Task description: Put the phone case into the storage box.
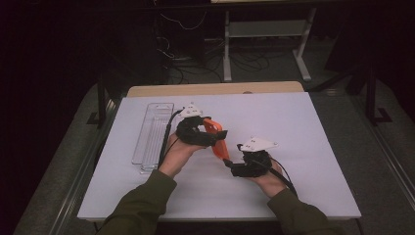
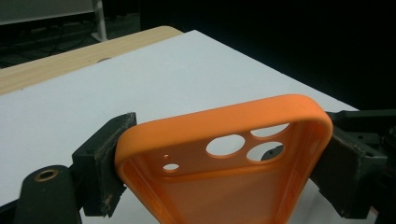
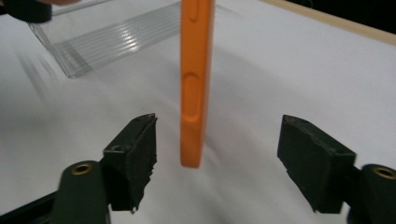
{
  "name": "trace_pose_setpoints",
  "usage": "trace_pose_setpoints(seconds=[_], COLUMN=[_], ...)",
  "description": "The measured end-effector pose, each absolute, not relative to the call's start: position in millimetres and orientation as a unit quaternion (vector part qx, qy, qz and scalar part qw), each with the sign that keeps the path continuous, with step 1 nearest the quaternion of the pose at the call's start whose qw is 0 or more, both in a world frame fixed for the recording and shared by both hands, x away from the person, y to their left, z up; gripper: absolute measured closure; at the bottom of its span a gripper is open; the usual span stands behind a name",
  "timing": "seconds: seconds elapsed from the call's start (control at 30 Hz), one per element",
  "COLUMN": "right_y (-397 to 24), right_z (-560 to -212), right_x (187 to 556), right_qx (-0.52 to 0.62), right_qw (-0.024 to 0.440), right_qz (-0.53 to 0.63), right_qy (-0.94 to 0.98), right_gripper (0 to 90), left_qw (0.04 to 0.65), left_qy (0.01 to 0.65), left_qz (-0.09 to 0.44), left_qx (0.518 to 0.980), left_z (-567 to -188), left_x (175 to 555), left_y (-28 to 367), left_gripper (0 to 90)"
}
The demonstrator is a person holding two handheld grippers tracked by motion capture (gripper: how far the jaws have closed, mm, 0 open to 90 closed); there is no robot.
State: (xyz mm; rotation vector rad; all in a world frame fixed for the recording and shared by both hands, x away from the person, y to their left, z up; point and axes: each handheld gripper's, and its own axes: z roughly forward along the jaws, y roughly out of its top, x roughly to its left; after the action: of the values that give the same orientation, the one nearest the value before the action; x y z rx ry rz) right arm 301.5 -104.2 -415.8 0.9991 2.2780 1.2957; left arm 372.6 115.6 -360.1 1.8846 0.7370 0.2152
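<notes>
Fingers (image 2: 100, 163) of the left gripper (image 1: 195, 131) are closed across the width of the orange phone case (image 2: 224, 168), one pad on each long edge near the camera-cutout end; the case is held clear of the tabletop (image 1: 303, 122). In the high view the case (image 1: 219, 139) is seen slanting down from the left gripper toward the right gripper (image 1: 234, 166).

Fingers (image 3: 135, 154) of the right gripper stand wide apart. The lower end of the case (image 3: 196, 84) is seen edge-on between them, touched by neither pad; a clear gap is visible on both sides.

A clear plastic tray (image 1: 152, 136) lies on the tabletop to the left of the left hand (image 1: 177, 154), well apart from the case.

Step in hand, as judged: a two-handed handling of the case, with support carried by the left gripper alone and the right gripper released, or not yet closed, at the free end.

Next move, as judged: if a regrasp is intended, the right fingers must be centred on the thin edge and closed gently, since the soft case is likely to flex or twist under uneven pressure. The left grip should be kept firm until the right pads are seated. Whether the tray is the destination cannot be told.
</notes>
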Motion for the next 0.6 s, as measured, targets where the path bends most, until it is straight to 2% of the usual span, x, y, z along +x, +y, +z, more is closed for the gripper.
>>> trace_pose_setpoints(seconds=[0.5,0.6], right_y=[-118.6,-122.0], right_z=[-418.9,-420.0], right_x=[304.3,304.4], right_qx=[0.361,0.358], right_qw=[0.177,0.171], right_qz=[0.444,0.447], right_qy=[0.801,0.801], right_gripper=[11.8,4.1], left_qw=[0.525,0.529], left_qy=[0.303,0.305], left_qz=[0.088,0.086], left_qx=[0.790,0.787], left_z=[-358.7,-358.7], left_x=[372.7,372.1], left_y=[116.9,115.9], left_gripper=[15.0,15.0])
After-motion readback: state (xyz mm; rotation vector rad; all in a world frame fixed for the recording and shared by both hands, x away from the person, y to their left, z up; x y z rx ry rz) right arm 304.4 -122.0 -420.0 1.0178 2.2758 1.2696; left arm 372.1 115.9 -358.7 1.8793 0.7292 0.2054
